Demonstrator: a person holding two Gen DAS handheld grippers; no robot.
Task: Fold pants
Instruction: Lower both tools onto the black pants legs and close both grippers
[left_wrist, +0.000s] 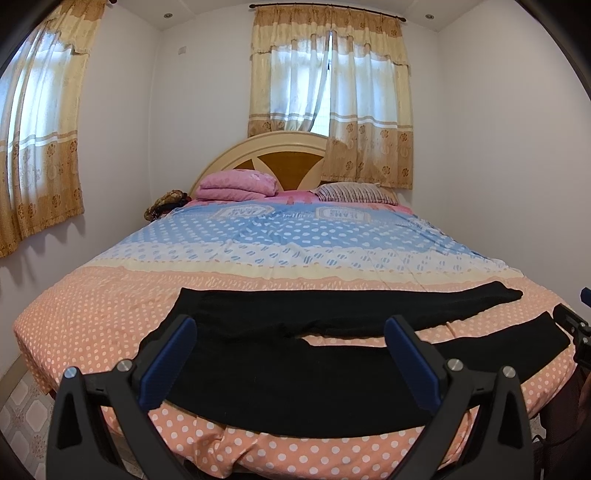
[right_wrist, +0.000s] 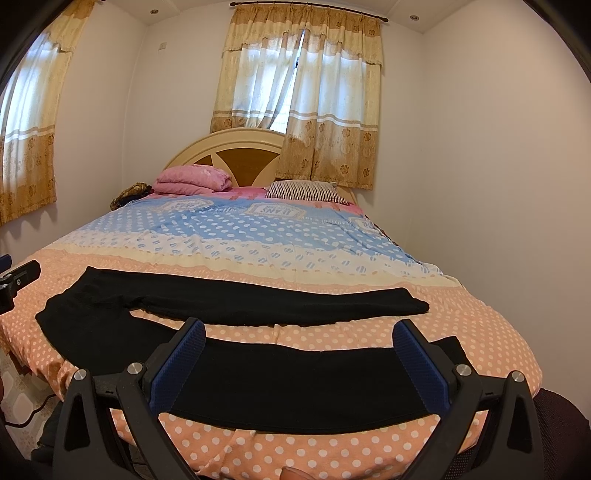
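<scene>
Black pants (left_wrist: 295, 376) lie spread flat across the foot of the bed, waist to the left, two legs running right with a gap between them. They also show in the right wrist view (right_wrist: 288, 384). My left gripper (left_wrist: 290, 328) is open, hovering over the near leg close to the waist and crotch. My right gripper (right_wrist: 299, 332) is open, hovering over the near leg toward its cuff. Neither holds anything. The right gripper shows at the right edge of the left wrist view (left_wrist: 576, 325), and the left gripper at the left edge of the right wrist view (right_wrist: 16, 278).
The bed (left_wrist: 92, 310) has a pink polka-dot and blue cover. A folded pink blanket (left_wrist: 238, 184) and a striped pillow (left_wrist: 354, 192) lie by the headboard (left_wrist: 266, 155). Walls stand close on both sides. Tiled floor (left_wrist: 26, 413) shows at the lower left.
</scene>
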